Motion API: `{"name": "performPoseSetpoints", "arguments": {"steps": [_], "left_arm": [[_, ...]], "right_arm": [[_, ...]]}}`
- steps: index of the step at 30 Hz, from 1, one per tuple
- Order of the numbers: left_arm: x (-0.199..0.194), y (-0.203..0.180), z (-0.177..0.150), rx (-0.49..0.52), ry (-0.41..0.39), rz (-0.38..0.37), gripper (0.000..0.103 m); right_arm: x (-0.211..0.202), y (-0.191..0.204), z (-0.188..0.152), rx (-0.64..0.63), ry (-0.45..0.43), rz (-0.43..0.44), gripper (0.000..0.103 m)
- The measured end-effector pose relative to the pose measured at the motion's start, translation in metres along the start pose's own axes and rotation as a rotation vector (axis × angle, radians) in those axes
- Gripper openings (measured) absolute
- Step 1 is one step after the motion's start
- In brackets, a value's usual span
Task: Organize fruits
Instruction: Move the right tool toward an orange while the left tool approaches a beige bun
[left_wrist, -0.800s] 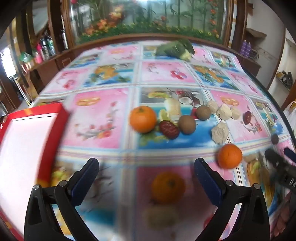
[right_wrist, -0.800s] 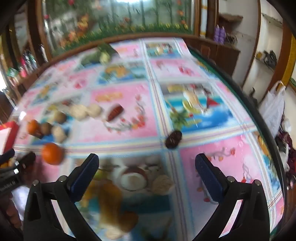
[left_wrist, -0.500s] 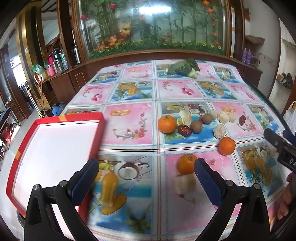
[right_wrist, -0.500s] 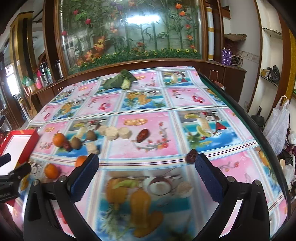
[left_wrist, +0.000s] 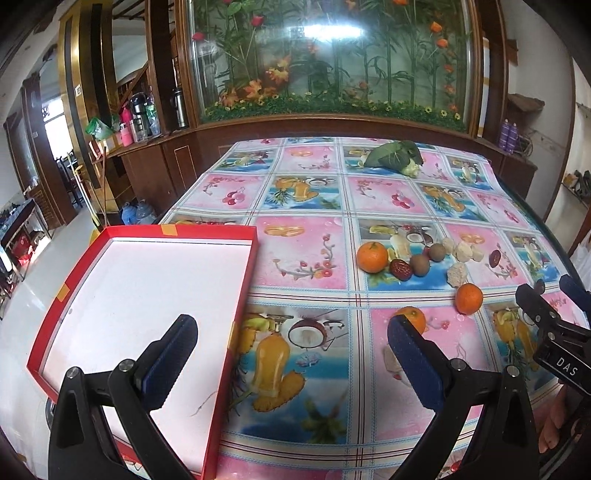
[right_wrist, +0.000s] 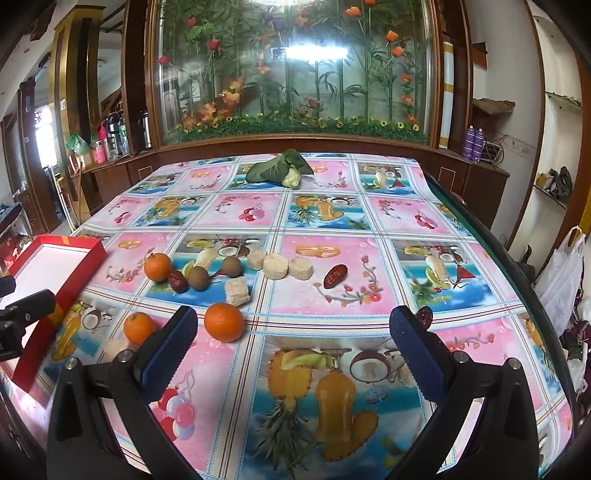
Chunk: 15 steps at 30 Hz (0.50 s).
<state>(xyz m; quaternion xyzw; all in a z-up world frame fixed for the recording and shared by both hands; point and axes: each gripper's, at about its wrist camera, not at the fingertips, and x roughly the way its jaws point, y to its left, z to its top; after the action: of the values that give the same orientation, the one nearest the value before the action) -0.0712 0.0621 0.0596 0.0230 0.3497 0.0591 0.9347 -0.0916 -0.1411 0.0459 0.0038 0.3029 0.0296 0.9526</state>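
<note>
Both claws released: left claw (left_wrist: 291, 354), right claw (right_wrist: 291, 347). Risk: a nudged orange (right_wrist: 224, 321) may roll off the tabletop (right_wrist: 332, 218), missing the red tray (left_wrist: 236, 295).

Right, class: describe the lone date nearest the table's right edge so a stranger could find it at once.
Start at the flowery tablecloth and find the row of pale round cakes near its middle. Two dark red dates lie to their right; take the nearer one, beside the right gripper's right-hand finger. It sits alone, far from the oranges.
</note>
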Motion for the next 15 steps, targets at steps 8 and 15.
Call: {"name": "performPoseSetpoints", "arguments": {"steps": [8, 15], "left_arm": [[0.005, 0.011, -0.001, 0.018, 0.005, 0.013, 0.102], [0.013, 0.03, -0.003, 0.019, 0.026, 0.013, 0.102]], "right_arm": [[0.014, 0.0, 0.003, 0.017, 0.094, 0.107, 0.095], [0.046, 0.025, 0.005, -0.034, 0.227, 0.207, 0.076]]}}
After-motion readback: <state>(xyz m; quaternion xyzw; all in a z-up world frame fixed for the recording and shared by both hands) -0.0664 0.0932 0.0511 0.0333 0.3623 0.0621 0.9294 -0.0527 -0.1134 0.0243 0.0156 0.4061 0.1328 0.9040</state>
